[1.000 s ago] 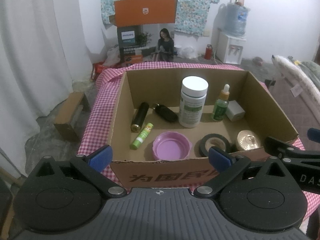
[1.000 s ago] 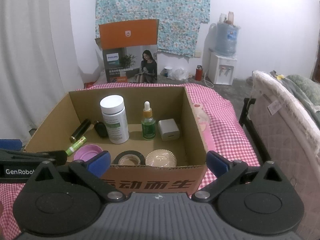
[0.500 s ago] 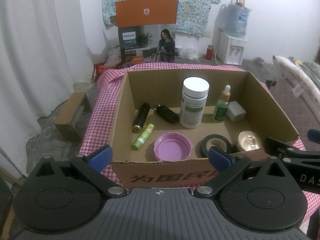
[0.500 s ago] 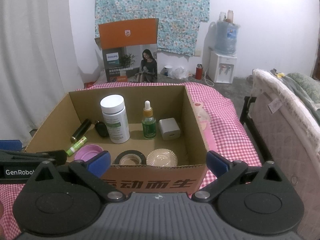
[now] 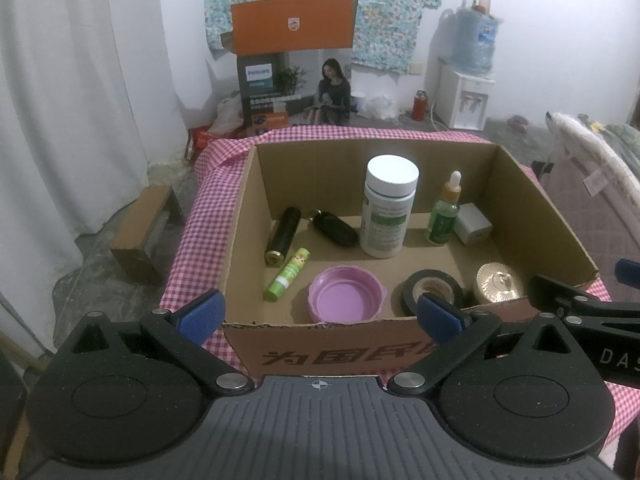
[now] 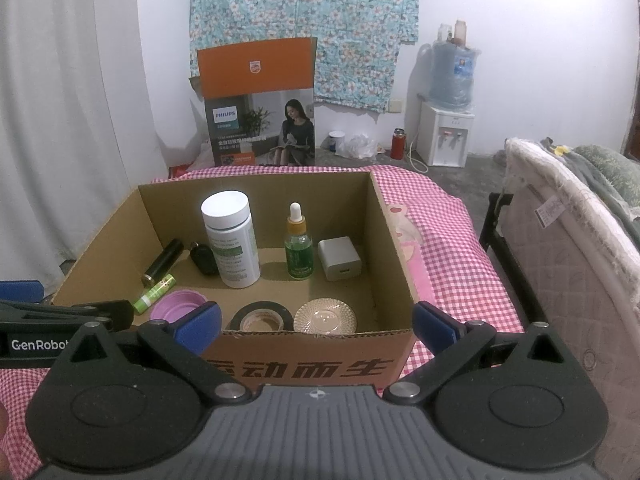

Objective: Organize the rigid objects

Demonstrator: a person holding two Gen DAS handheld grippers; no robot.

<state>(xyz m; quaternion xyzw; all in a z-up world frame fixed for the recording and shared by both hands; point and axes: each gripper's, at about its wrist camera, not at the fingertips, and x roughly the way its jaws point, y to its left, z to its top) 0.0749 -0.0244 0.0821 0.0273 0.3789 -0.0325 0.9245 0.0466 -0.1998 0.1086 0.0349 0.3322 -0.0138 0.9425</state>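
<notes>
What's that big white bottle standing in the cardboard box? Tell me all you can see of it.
The white bottle is a tall plastic-looking cylinder with a wide white screw cap, shut, and a green-and-white label with print too small to read. It stands upright near the back of the cardboard box, between the black key fob and the green dropper bottle. Nothing grips it.

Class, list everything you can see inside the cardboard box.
Inside the cardboard box: white bottle, green dropper bottle, white charger, black tube, black key fob, green stick, purple lid, black tape roll, gold lid. The near wall hides the front floor.
</notes>
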